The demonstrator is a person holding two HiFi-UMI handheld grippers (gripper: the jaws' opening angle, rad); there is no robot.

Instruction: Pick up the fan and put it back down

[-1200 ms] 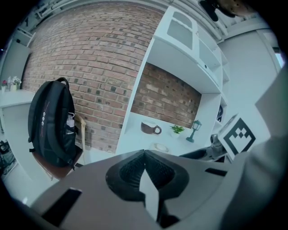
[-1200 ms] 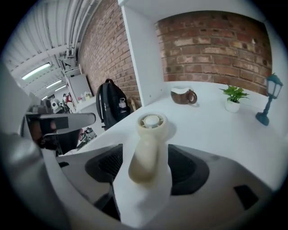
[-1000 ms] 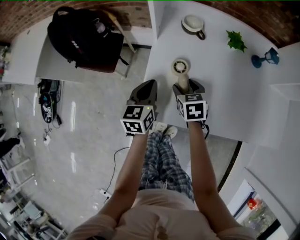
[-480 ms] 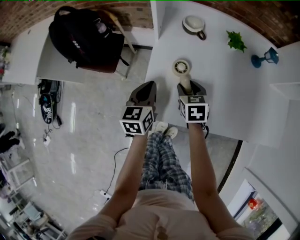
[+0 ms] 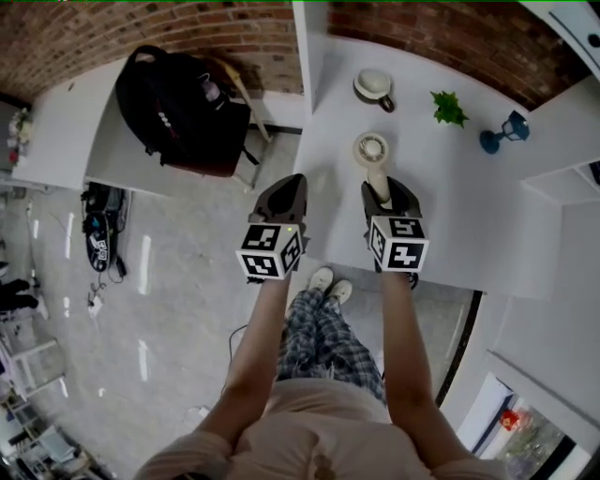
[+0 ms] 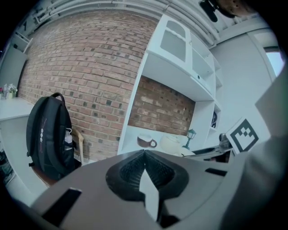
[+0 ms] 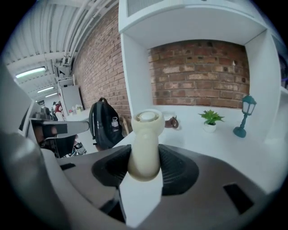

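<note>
The cream hand-held fan (image 5: pixel 372 157) has a round head and a thick handle (image 7: pixel 144 148). My right gripper (image 5: pixel 381 194) is shut on that handle, and the fan hangs above the white table (image 5: pixel 469 216) with its head pointing away from me. In the right gripper view the two dark pads (image 7: pixel 182 168) press on the handle from both sides. My left gripper (image 5: pixel 286 190) hovers beside the table's left edge, level with the right one. Its jaws are shut with nothing between them (image 6: pixel 144 158).
On the table's far part stand a brown-and-white cup (image 5: pixel 374 87), a small green plant (image 5: pixel 448 108) and a blue lantern figure (image 5: pixel 502 133). A black backpack (image 5: pixel 184 111) sits on a chair left of the table. A brick wall (image 5: pixel 206 28) runs behind.
My right gripper has closed on the fan's handle and lifted the fan off the table. Both grippers have risen, and the fan now tilts forward.
</note>
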